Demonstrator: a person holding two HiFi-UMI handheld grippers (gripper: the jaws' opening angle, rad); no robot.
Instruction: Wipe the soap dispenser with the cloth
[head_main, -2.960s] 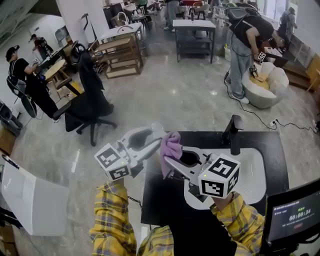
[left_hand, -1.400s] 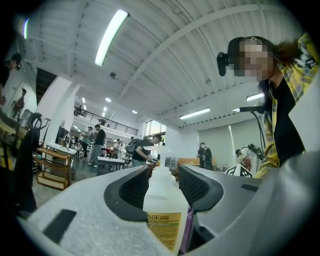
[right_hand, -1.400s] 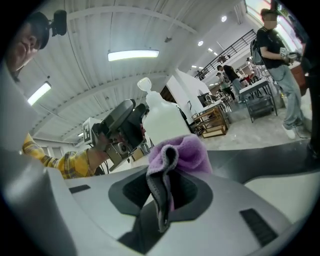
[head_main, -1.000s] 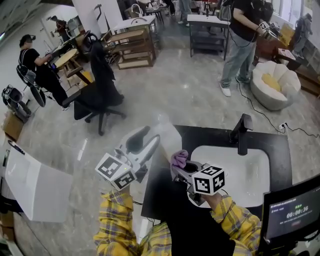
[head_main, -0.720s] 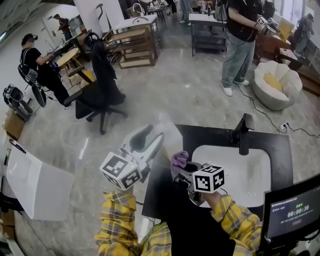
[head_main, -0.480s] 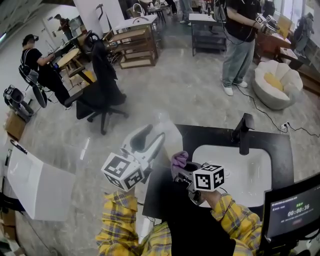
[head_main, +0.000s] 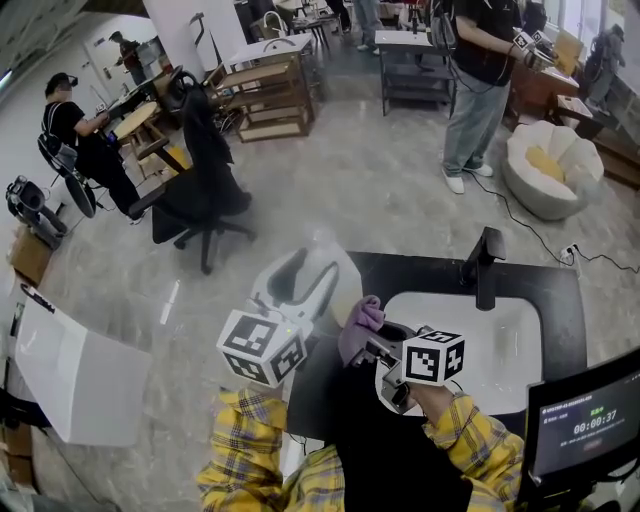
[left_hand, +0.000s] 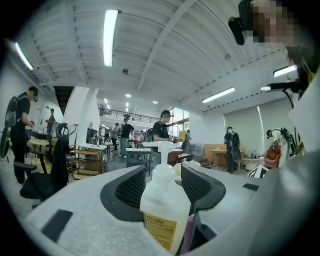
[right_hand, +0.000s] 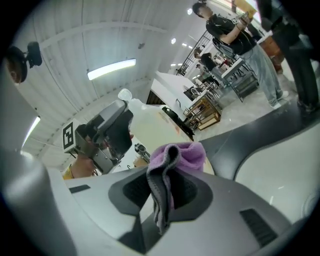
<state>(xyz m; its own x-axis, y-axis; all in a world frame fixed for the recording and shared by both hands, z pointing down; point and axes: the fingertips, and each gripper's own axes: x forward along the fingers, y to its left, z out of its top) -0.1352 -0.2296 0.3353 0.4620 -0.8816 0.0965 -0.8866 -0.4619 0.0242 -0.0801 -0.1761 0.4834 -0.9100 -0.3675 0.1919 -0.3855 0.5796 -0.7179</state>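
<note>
A translucent white soap dispenser (head_main: 335, 255) with a pump top is up in the air at the counter's left end, between the pads of my left gripper (head_main: 318, 268). In the left gripper view the bottle (left_hand: 162, 210) fills the gap of that gripper (left_hand: 162, 187), whose jaws are opening while the pads still touch it. My right gripper (head_main: 368, 335) is shut on a folded purple cloth (head_main: 360, 320), which lies against the bottle's lower right side. The right gripper view shows the cloth (right_hand: 182, 152) bunched between the jaws (right_hand: 162, 192), with the bottle (right_hand: 147, 127) just beyond.
A white sink basin (head_main: 500, 350) with a black faucet (head_main: 485, 265) is set in the black counter (head_main: 560, 300). A screen (head_main: 585, 425) stands at the near right. A white box (head_main: 75, 380) and an office chair (head_main: 200, 190) are on the floor to the left; a person (head_main: 480, 80) stands beyond.
The left gripper has swung a little, its marker cube shifting right while the bottle stays between its jaws. The right gripper has rolled slightly, the cloth still at the bottle's side.
</note>
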